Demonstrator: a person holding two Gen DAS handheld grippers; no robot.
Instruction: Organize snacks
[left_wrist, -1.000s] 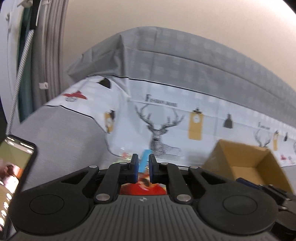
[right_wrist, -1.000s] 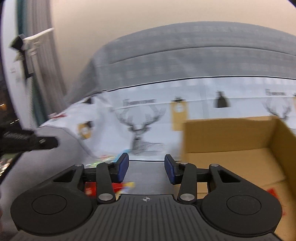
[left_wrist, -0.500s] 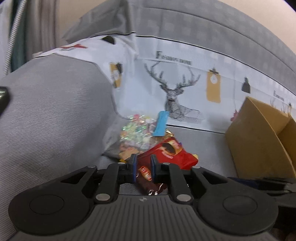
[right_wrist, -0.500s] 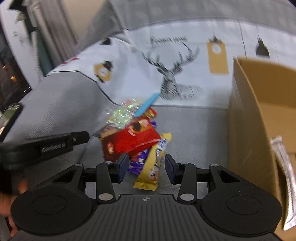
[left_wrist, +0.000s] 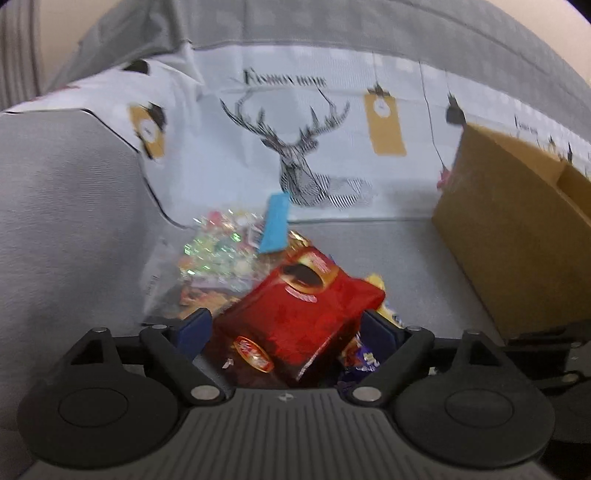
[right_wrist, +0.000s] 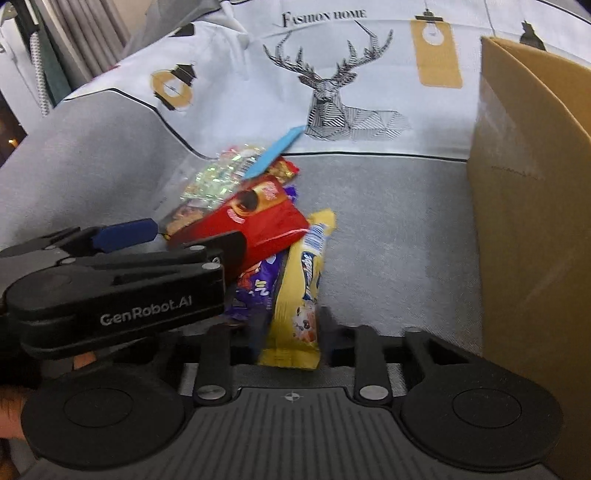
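A pile of snacks lies on the grey sofa seat (right_wrist: 388, 236). On top is a red box (left_wrist: 303, 306), and my left gripper (left_wrist: 286, 328) straddles it with its jaws opening; the blue pads stand beside the box's two sides. In the right wrist view the left gripper (right_wrist: 195, 236) reaches in from the left over the red box (right_wrist: 255, 221). My right gripper (right_wrist: 290, 332) is closing on the near end of a yellow snack bar (right_wrist: 301, 288), and its fingers touch both sides. A purple packet (right_wrist: 255, 291) lies under the red box.
A clear bag of bright sweets (right_wrist: 218, 173) with a blue tag lies behind the pile. An open cardboard box (right_wrist: 532, 206) stands on the seat at the right. A deer-print cover (right_wrist: 332, 92) drapes the backrest. A person's hand (right_wrist: 85, 360) holds the left gripper.
Both grippers have come down from facing the backrest to the snack pile. The left jaws spread from nearly shut to wide around the red box. The right jaws narrowed onto the yellow bar.
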